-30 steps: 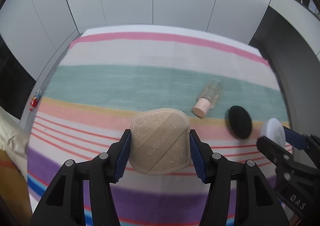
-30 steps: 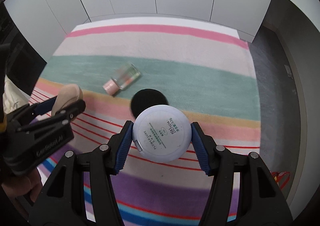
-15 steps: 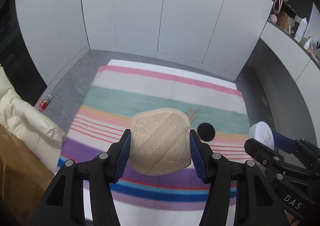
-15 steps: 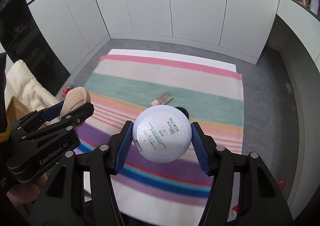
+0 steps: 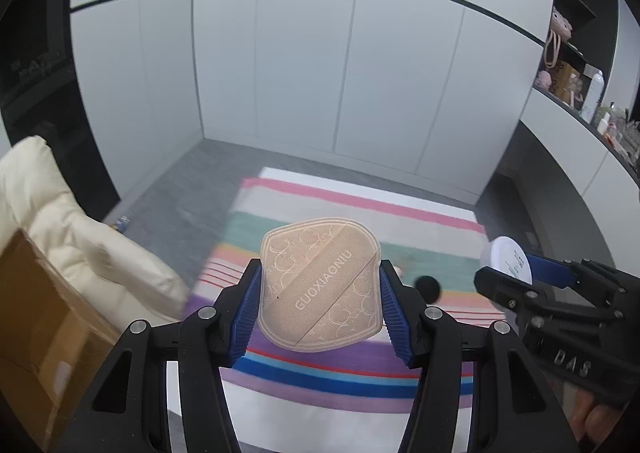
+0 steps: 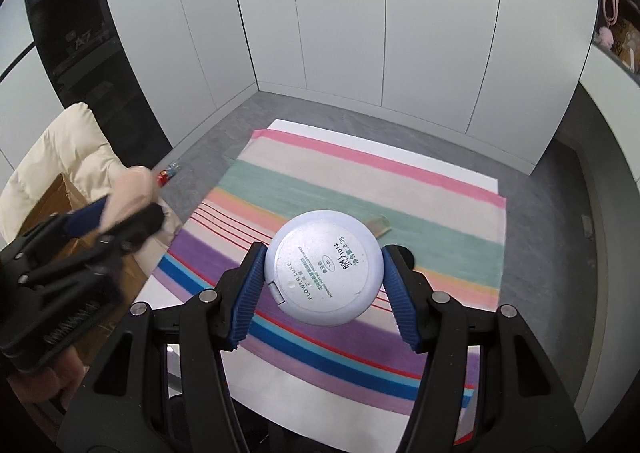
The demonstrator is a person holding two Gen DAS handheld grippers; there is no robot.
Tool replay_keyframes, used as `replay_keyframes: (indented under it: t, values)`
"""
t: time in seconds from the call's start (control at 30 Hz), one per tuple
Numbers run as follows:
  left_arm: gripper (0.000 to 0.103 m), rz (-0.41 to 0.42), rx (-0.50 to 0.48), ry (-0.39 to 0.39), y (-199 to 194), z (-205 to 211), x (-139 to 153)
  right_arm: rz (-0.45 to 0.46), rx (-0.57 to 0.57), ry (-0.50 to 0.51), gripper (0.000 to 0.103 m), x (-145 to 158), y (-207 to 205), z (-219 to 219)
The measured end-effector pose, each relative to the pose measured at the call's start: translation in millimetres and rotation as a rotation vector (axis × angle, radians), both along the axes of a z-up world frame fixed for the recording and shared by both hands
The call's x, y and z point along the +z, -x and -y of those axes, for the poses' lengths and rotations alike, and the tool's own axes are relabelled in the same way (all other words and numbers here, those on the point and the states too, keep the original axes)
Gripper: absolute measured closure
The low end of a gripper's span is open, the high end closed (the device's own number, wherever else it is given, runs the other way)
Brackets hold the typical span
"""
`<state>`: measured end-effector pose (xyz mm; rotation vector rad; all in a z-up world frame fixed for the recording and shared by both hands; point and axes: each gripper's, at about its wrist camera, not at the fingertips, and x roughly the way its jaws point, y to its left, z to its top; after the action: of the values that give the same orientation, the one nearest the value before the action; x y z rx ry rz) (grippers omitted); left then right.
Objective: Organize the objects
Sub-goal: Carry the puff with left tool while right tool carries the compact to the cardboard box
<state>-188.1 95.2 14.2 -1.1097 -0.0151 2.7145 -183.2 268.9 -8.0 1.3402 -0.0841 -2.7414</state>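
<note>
Two grips: beige embossed puff [image 5: 319, 285] clamped between left gripper [image 5: 320, 307] pads, pale round compact [image 6: 323, 267] between right gripper [image 6: 323, 287] pads.

A striped rug [image 6: 360, 181] lies flat on the grey floor [image 6: 560, 213]. On its green and peach bands, near the right edge, rest a black round puff [image 5: 427, 287] and a small clear bottle [image 6: 380, 224], close together. A small red item [image 6: 163, 177] lies on the floor beside the rug's left edge.

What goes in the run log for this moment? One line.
left gripper: shut on beige powder puff | right gripper: shut on round white compact | both above striped rug
</note>
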Motion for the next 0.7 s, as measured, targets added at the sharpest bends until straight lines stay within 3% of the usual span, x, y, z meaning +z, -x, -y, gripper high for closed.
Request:
replay_keyframes:
  t: [0.23, 0.7]
  values:
    - [0.046, -0.014, 0.084, -0.025, 3, 50, 7, -0.007, 0.033, 0.026, 0.043, 2, 17, 23]
    - [0.045, -0.028, 0.223, -0.025, -12, 133, 12, -0.052, 0.186, 0.026, 0.043, 11, 30, 115]
